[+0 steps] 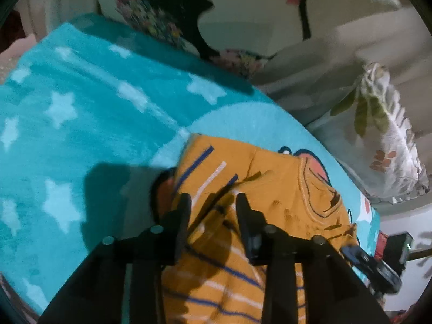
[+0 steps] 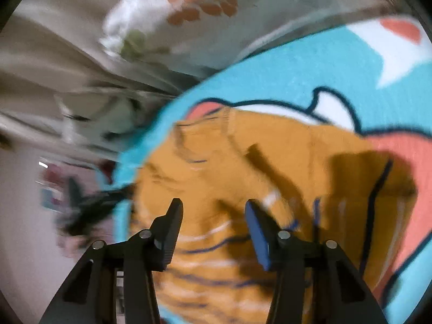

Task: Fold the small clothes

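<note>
The mustard striped top (image 1: 243, 189) sits rumpled on the teal blanket (image 1: 81, 124), near its rounded edge where the star print gives way to a cartoon patch, neckline (image 1: 313, 189) toward the far side. From my seat it looks bunched rather than flat, with the striped lower part heaped toward the cameras. I judge the fold as barely begun: no clean crease anywhere, no squared shape, so smoothing out, folding the sides in and doubling it over all seem left to do.

My left hand-held gripper (image 1: 213, 199) hovers right over the striped body, its jaws apart with a ridge of fabric between them, not pinched as far as I can see. My right hand-held gripper (image 2: 213, 206) is also spread wide above the orange cloth (image 2: 243, 148), nothing between its fingers. That view is heavily smeared, so I can't tell whether the tips touch the fabric.

The left view gives me the wide lay of the blanket, the stars, the dark-patterned pillow (image 1: 172, 19) behind, the leaf-print cushion (image 1: 386, 124) off the edge, and the right tool's body (image 1: 378, 264) at the lower right. The right view instead shows the cartoon print (image 2: 337, 102) up close, the white and coral shapes beyond the collar, and a blurred floor area off the blanket's edge that the left camera doesn't cover.
</note>
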Motion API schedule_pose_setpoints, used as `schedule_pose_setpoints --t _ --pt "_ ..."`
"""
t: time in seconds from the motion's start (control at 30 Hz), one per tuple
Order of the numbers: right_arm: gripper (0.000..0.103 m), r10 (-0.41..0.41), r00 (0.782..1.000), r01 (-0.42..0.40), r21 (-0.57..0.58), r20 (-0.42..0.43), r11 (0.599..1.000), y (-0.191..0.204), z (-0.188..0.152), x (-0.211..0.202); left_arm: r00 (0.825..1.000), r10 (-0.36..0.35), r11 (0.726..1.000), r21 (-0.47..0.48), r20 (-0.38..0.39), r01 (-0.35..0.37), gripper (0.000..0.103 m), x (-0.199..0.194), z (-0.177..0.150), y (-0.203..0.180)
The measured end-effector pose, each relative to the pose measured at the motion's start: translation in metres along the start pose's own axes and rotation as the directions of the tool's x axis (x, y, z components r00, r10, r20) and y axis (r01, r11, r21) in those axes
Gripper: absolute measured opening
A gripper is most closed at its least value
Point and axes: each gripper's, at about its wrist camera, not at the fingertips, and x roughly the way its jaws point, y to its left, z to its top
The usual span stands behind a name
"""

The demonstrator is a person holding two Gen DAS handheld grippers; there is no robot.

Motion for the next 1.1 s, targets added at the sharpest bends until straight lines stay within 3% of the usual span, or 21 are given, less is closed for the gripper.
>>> schedule_pose_setpoints --t 0.07,0.17,0.3,0.43,0.57,0.63,0.67,0.7,0.73,0.83,0.97,1.0,1.03,1.07,1.1 --pt "0.049 -0.036 0.999 0.036 0.013 -0.002 0.999 -0.010 0.009 0.011 1.000 0.023 1.000 0.001 0.016 -0.023 0.045 -0.013 -0.005 0.006" --pt "0.048 0.002 1.000 -0.003 0.084 0.011 0.996 -0.028 0.019 0.016 0.996 0.086 0.996 0.009 0.024 -0.086 0.056 -0.026 -0.018 0.025" --pt "0.050 0.038 0.998 -0.041 0.095 0.041 0.995 -0.029 0.016 0.001 0.995 0.096 0.995 0.025 -0.038 -0.095 0.058 -0.025 -0.043 0.050" --pt "0.056 0.037 0.995 -0.046 0.096 0.093 0.994 -0.030 -0.006 -0.034 0.996 0.045 0.997 0.064 -0.083 -0.040 0.064 -0.018 -0.071 0.062" --pt "0.059 -0.059 0.988 0.042 0.126 0.140 0.991 -0.040 -0.048 -0.076 0.993 0.004 0.993 0.115 -0.121 0.010 0.068 -0.001 -0.092 0.060" --pt "0.060 -0.097 0.985 0.073 0.162 0.146 0.984 -0.048 -0.076 -0.092 0.995 0.007 0.988 0.153 -0.104 0.009 0.068 0.000 -0.099 0.057" --pt "0.060 -0.108 0.984 0.081 0.185 0.141 0.979 -0.053 -0.093 -0.100 0.994 0.005 0.985 0.175 -0.111 0.015 0.055 0.000 -0.101 0.056" --pt "0.060 -0.115 0.984 0.087 0.197 0.138 0.977 -0.059 -0.105 -0.104 0.991 -0.020 0.981 0.186 -0.136 0.046 0.015 -0.002 -0.101 0.056" --pt "0.060 -0.126 0.983 0.097 0.209 0.130 0.973 -0.062 -0.120 -0.106 0.985 -0.050 0.981 0.179 -0.166 0.080 0.006 -0.002 -0.100 0.058" --pt "0.060 -0.150 0.982 0.123 0.221 0.110 0.967 -0.066 -0.148 -0.099 0.986 -0.050 0.975 0.206 -0.159 0.082 0.005 -0.017 -0.097 0.067" --pt "0.059 -0.113 0.988 0.088 0.212 0.109 0.973 -0.059 -0.176 -0.082 0.985 -0.061 0.975 0.200 -0.163 0.093 0.006 -0.031 -0.097 0.081" --pt "0.054 -0.132 0.986 0.109 0.208 0.103 0.972 -0.057 -0.179 -0.075 0.984 -0.059 0.976 0.198 -0.168 0.092 0.006 -0.030 -0.097 0.083" --pt "0.028 -0.157 0.983 0.135 0.213 0.092 0.968 -0.058 -0.180 -0.067 0.984 -0.055 0.976 0.198 -0.171 0.089 0.006 -0.027 -0.096 0.083" --pt "0.015 -0.173 0.981 0.150 0.226 0.085 0.963 -0.061 -0.179 -0.063 0.984 -0.052 0.976 0.199 -0.173 0.087 0.006 -0.026 -0.097 0.083" --pt "0.013 -0.174 0.980 0.147 0.246 0.092 0.958 -0.065 -0.179 -0.064 0.984 -0.052 0.975 0.203 -0.171 0.087 0.006 -0.027 -0.098 0.082"
